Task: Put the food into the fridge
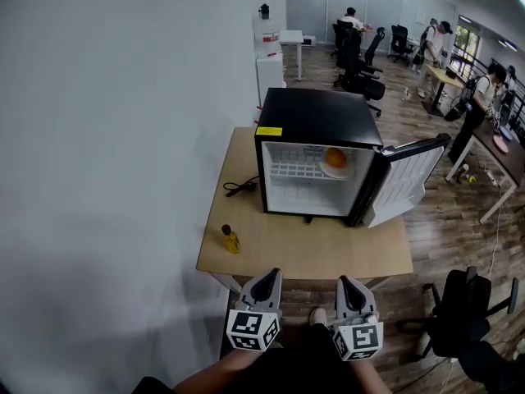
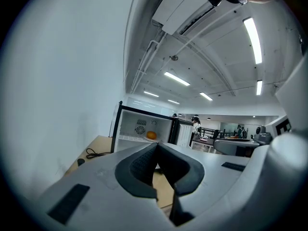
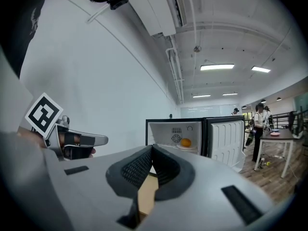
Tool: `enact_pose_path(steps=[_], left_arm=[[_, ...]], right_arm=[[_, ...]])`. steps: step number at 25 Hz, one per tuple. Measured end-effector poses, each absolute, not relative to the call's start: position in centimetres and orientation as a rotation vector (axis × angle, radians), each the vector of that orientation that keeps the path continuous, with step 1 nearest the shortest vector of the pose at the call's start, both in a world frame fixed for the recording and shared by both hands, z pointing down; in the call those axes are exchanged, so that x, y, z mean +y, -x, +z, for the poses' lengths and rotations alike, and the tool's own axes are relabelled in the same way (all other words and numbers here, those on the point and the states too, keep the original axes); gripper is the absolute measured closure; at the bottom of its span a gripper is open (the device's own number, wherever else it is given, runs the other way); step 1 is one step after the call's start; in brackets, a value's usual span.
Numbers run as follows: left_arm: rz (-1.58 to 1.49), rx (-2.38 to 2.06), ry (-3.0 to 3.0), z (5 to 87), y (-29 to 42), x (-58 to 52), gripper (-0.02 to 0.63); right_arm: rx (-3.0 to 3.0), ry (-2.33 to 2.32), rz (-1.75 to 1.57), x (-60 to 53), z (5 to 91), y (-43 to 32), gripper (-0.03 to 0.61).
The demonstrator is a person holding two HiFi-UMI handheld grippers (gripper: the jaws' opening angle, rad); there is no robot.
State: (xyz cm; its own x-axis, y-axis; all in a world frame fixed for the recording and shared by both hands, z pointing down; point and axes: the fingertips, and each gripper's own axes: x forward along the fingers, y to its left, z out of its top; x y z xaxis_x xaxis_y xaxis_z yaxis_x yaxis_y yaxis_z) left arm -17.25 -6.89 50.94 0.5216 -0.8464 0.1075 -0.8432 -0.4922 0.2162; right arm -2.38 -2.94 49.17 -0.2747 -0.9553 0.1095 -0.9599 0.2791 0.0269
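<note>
Orange: round, bright, whole. It sits on a white plate at the right of the fridge upper shelf. Door swung open. Left gripper and right gripper: jaws together, nothing between them, both at the table front edge.

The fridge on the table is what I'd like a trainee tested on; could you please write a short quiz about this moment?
1. True or false: the door of the fridge is closed.
2. Where is the orange? A) on a plate on the shelf inside; B) on top of the fridge; C) in the door's rack.
3. What do the left claw and the right claw hold?

Key: 1 false, it stands open. 2 A. 3 nothing; both are shut and empty.
</note>
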Motion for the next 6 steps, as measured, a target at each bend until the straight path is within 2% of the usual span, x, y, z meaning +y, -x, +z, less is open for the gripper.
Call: enact_pose_path(steps=[6], left_arm=[[0.002,-1.472,-2.512,51.18,17.76,-6.64,0.598]], right_arm=[[-2.442,-1.823,0.038,-2.62,49.09,1.53,0.518]])
